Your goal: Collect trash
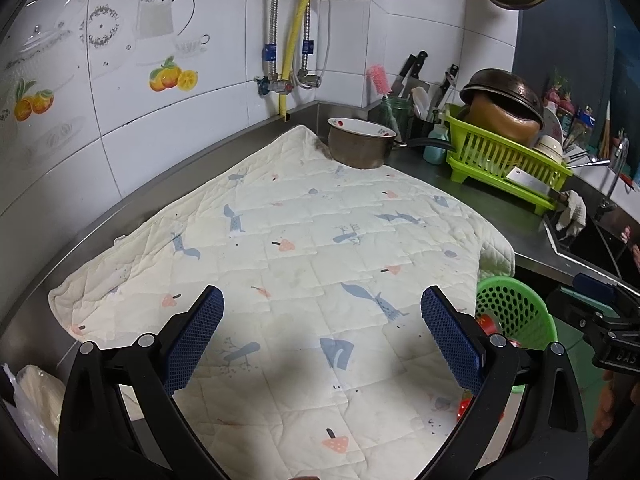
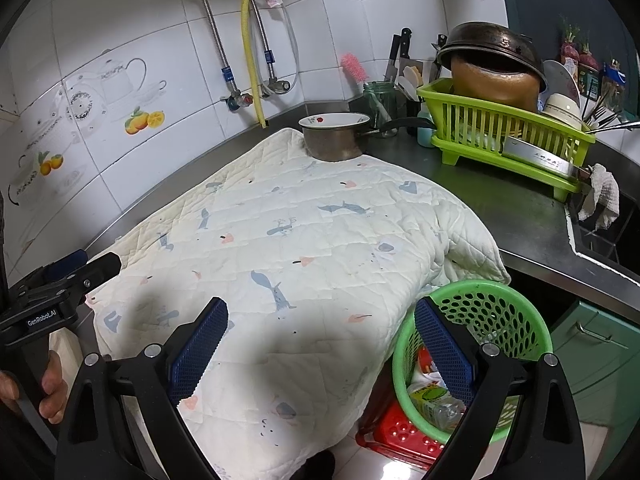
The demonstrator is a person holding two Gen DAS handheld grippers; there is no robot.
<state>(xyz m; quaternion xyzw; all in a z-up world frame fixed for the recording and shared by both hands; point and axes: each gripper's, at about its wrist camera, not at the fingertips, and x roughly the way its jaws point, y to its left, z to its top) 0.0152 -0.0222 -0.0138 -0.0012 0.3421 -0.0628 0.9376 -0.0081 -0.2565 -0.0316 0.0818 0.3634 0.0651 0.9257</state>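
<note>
A green perforated basket (image 2: 484,312) stands below the counter's front edge on a red crate (image 2: 400,432). It holds a plastic bottle with a green label (image 2: 434,400) and a red-and-white wrapper (image 2: 425,360). My right gripper (image 2: 320,320) is open and empty, its right finger over the basket's rim. My left gripper (image 1: 322,320) is open over the quilted mat (image 1: 304,240) with nothing between its fingers. The basket (image 1: 516,312) shows at the right of the left wrist view. No loose trash shows on the mat.
A metal pot with a bowl on it (image 1: 360,148) sits on the mat's far corner. Behind it are a green dish rack (image 1: 504,156), knives and a brush. The sink (image 2: 600,236) lies at the right. A plastic bag (image 1: 32,396) lies at the counter's left.
</note>
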